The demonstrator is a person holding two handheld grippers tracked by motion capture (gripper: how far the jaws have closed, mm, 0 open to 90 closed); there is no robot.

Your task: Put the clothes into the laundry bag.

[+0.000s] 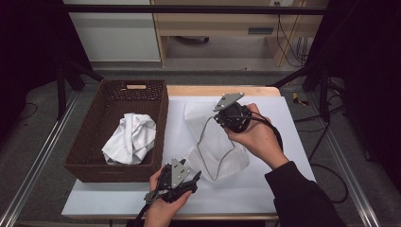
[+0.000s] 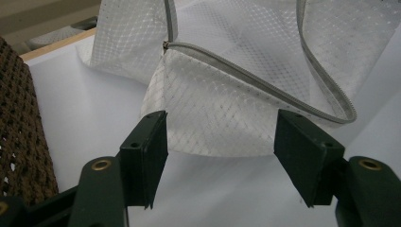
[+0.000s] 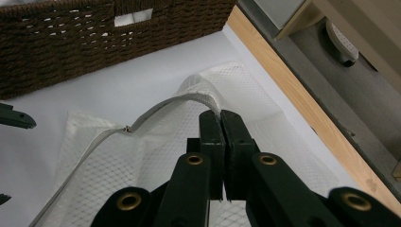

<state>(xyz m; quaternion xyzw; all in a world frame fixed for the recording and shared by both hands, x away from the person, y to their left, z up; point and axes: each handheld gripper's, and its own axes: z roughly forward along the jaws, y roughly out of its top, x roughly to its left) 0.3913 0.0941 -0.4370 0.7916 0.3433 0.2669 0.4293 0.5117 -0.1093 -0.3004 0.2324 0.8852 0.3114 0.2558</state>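
A white diamond-mesh laundry bag with a grey zipper [image 1: 213, 151] lies crumpled on the white counter [image 1: 118, 198], just beside the dark woven wicker basket [image 1: 163, 113] holding crumpled white cloth [image 1: 130, 138]. The right tongs [image 3: 221, 116] pinch its zippered rim; the left tongs [image 2: 220, 137] gape around its near corner, pads apart from it

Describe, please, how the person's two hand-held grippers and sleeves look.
Each is a black, blocky tool topped by a grey three-cornered plate. The left hand-held gripper has two dark green-black jaws with flat rectangular pads and brass-coloured pivot rivets. The right hand-held gripper has the same jaws and trails a black cable. The right arm wears a dark long sleeve.
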